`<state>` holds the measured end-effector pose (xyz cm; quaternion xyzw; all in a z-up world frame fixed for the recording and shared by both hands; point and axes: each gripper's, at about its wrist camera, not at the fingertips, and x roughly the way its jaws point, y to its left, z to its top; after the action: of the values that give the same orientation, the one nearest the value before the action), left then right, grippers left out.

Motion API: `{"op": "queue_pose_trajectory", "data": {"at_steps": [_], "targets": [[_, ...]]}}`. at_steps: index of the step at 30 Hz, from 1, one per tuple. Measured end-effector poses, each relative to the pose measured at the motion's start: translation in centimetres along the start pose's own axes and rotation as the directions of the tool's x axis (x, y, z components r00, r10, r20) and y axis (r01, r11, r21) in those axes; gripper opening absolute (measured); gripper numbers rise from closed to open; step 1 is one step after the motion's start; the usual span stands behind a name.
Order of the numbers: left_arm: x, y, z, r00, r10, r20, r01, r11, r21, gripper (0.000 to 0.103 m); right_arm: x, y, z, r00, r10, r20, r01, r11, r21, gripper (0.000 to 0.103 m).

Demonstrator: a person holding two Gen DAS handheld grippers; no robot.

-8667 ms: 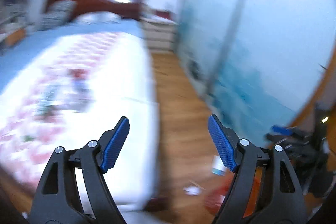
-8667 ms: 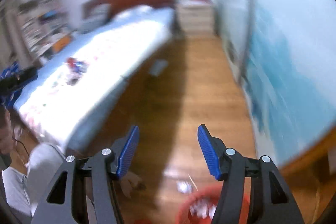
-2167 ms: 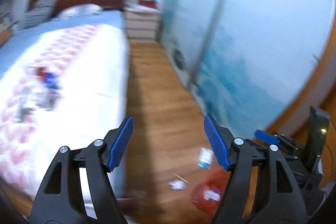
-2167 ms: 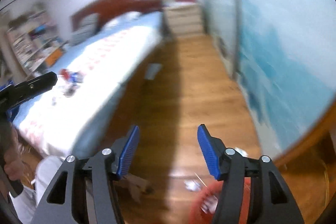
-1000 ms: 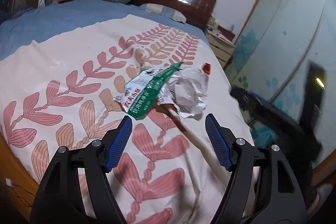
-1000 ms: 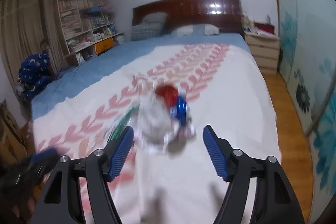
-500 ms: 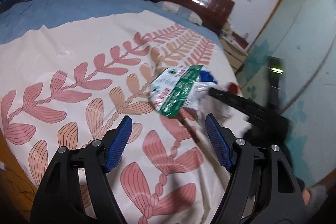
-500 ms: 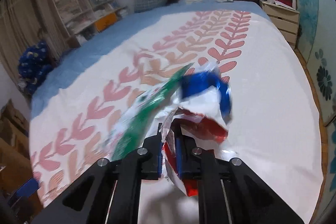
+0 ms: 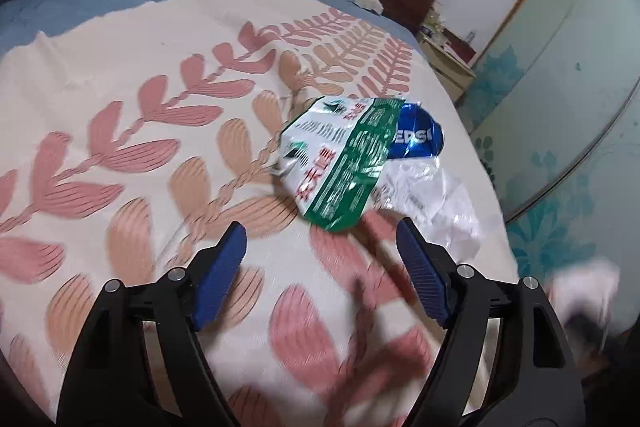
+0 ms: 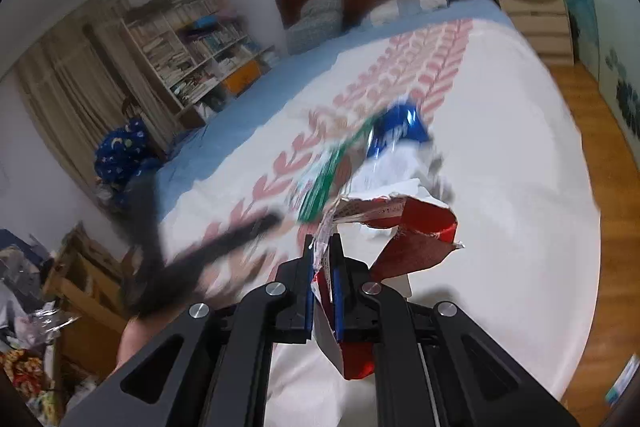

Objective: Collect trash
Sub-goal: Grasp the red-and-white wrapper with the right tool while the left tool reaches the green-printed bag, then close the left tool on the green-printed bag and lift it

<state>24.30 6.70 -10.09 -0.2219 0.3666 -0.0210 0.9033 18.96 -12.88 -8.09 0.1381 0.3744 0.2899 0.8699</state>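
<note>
The bed [image 9: 120, 75] is the biggest thing here, with a white cover that has pink leaf shapes on it. A little heap of trash sits on the bed, near the side by the blue glass doors [image 9: 568, 75]. The biggest piece in the heap is a green and white bag [image 9: 340, 163], flat and thin. It looks very light and floppy, so it is best pinched by one loose edge. Tucked just behind the bag, toward the pillows, is a squashed blue can [image 9: 416, 137]. It looks light too, but stiffer and smooth, so it could slip; I would grab it on a bent fold. Next to the can, nearer the bed's edge, lies crumpled white plastic [image 9: 436, 203], soft and easy to pinch anywhere. The left gripper [image 9: 320, 275] hangs over the bed in front of the heap with its claws spread wide and nothing in them. The right gripper [image 10: 323, 283] has its claws pressed tight on a torn red wrapper [image 10: 416, 239], held by its ripped white end up off the bed. It is thin and could tear more.
</note>
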Motion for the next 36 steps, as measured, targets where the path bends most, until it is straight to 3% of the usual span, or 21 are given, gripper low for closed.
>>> {"op": "queue_pose_trajectory", "data": {"at_steps": [2, 6, 8, 13, 14, 16, 18, 19, 21, 22, 27, 29, 36], "targets": [[1.1, 0.1, 0.9, 1.0, -0.03, -0.005, 0.03, 0.999, -0.024, 0.081, -0.3, 0.4, -2.1, 1.0, 0.009, -0.028, -0.009, 1.0, 0.02, 0.009], [3.5, 0.5, 2.5, 0.999, -0.03, -0.031, 0.027, 0.997, -0.073, 0.081, 0.8, 2.8, -4.5, 0.996, 0.007, -0.087, -0.015, 0.996, -0.089, 0.01], [5.3, 0.8, 3.3, 0.998, -0.016, -0.06, 0.009, 0.994, -0.111, 0.081, 1.1, 3.5, -4.6, 0.996, -0.022, -0.086, 0.008, 0.988, -0.152, 0.01], [8.8, 0.0, 3.6, 0.991, 0.045, -0.129, -0.061, 0.991, -0.121, 0.081, 1.9, 2.5, -5.0, 0.991, -0.012, -0.13, -0.003, 0.994, -0.109, 0.01], [8.9, -0.1, 3.5, 0.989, 0.064, -0.133, -0.08, 0.99, -0.118, 0.078, 1.9, 2.4, -5.0, 0.991, -0.01, -0.13, -0.004, 0.994, -0.108, 0.01], [9.0, -0.5, 3.3, 0.983, 0.126, -0.136, -0.139, 0.986, -0.095, 0.06, 1.9, 2.3, -5.1, 0.991, -0.002, -0.137, -0.012, 0.995, -0.1, 0.011], [8.8, -0.4, 3.3, 0.986, 0.107, -0.131, -0.121, 0.988, -0.098, 0.037, 2.2, 2.1, -4.7, 0.99, 0.003, -0.141, -0.014, 0.997, -0.082, 0.012], [8.6, -0.3, 3.2, 0.988, 0.092, -0.122, -0.105, 0.989, -0.106, 0.031, 2.4, 2.1, -4.3, 0.99, 0.003, -0.14, -0.014, 0.997, -0.078, 0.012], [7.8, -0.1, 3.2, 0.993, 0.078, -0.09, -0.088, 0.99, -0.113, 0.007, 2.2, 1.9, -4.3, 0.991, 0.001, -0.133, -0.011, 0.997, -0.078, 0.012], [7.0, -0.4, 3.2, 0.994, 0.084, -0.062, -0.091, 0.991, -0.103, 0.002, 2.2, 1.9, -4.2, 0.991, 0.0, -0.131, -0.01, 0.997, -0.078, 0.012], [2.2, -2.0, 2.3, 0.995, 0.093, 0.035, -0.091, 0.994, -0.056, 0.002, 0.9, 1.2, -4.0, 0.996, 0.003, -0.086, -0.008, 0.998, -0.063, 0.012], [-0.5, -3.8, 1.2, 0.99, 0.123, 0.065, -0.124, 0.992, 0.006, 0.002, 0.1, 0.8, -4.0, 0.998, 0.005, -0.066, -0.008, 0.999, -0.052, 0.012], [-9.9, -10.6, -3.6, 0.984, 0.129, 0.124, -0.146, 0.978, 0.145, 0.002, -6.6, -0.7, -3.9, 0.999, -0.036, 0.016, 0.037, 0.994, -0.105, 0.011]]}}
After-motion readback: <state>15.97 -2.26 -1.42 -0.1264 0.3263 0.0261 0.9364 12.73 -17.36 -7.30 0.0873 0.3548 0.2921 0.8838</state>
